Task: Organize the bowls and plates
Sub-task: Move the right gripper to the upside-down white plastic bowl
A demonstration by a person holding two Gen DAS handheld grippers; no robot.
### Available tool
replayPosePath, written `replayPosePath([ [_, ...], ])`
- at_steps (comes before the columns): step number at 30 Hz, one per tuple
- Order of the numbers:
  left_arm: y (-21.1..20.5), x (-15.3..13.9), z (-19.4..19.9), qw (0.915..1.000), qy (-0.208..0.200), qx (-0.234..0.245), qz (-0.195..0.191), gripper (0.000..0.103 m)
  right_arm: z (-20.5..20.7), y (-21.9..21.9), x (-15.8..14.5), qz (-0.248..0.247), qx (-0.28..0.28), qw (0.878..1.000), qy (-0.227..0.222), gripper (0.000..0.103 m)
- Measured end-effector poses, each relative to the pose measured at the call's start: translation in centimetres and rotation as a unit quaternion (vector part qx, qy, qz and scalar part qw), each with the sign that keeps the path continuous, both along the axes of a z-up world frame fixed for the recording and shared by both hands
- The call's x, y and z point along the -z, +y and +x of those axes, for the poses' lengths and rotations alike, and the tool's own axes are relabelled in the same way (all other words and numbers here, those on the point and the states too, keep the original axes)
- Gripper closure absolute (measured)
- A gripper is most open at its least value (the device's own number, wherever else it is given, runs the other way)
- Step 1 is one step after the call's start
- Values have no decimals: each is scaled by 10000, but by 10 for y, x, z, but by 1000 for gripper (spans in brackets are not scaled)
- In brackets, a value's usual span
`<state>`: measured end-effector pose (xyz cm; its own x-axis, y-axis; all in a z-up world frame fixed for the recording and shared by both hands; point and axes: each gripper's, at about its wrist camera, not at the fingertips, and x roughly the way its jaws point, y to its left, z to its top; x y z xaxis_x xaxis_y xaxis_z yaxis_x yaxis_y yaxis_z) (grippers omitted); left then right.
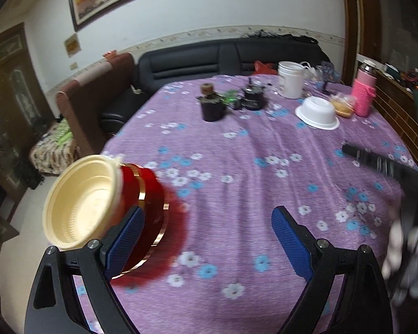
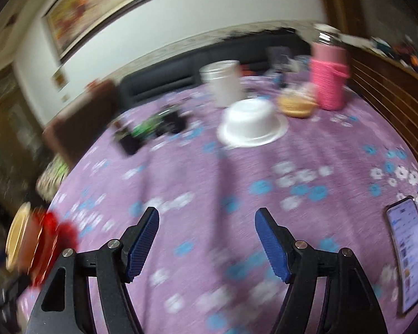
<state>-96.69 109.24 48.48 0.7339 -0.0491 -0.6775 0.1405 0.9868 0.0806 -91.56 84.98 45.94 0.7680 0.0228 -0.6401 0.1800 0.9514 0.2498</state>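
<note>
my left gripper (image 1: 209, 233) is spread wide with nothing between its blue pads, and my right gripper (image 2: 207, 236) is spread and empty too. the cream plastic bowl (image 1: 80, 203) sits in the red gold-rimmed bowls (image 1: 145, 211) at the near left edge of the purple floral tablecloth (image 1: 237, 167). the upturned white plastic bowl (image 2: 252, 125) lies far across, near a pink knit-sleeved bottle (image 2: 330, 83).

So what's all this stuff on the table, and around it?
cream bowl: one, cream, nested in the red stack at the table's left edge
red bowls: a stack, red with gold rims, tilted sideways
white bowl: one, upside down, far right
white tub: one, far side
pink bottle: one, knitted sleeve, far right
dark pots: two, black, far middle
phone: one, screen lit, right edge
tablecloth: purple, flowered
sofa: black, behind
left claw: open, empty
right claw: open, empty
</note>
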Motion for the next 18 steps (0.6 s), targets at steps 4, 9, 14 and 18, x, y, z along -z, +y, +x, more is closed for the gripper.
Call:
replayPosePath([
  [4,-12,7,11,9999,56,143,-30,11,38,-63,2,401,611,9973,17,27],
  [9,-17,12,22,9996,111,227,-118,11,90,-108,11,836,951,9918,180,27],
  [14,-23,14,33,9989,98,402,-222,11,139,-115,7,893,935,9914,214,27],
  [18,-30,18,41,9979,136,571,-269,11,184,-110,-1,417,789,9954,343,27],
])
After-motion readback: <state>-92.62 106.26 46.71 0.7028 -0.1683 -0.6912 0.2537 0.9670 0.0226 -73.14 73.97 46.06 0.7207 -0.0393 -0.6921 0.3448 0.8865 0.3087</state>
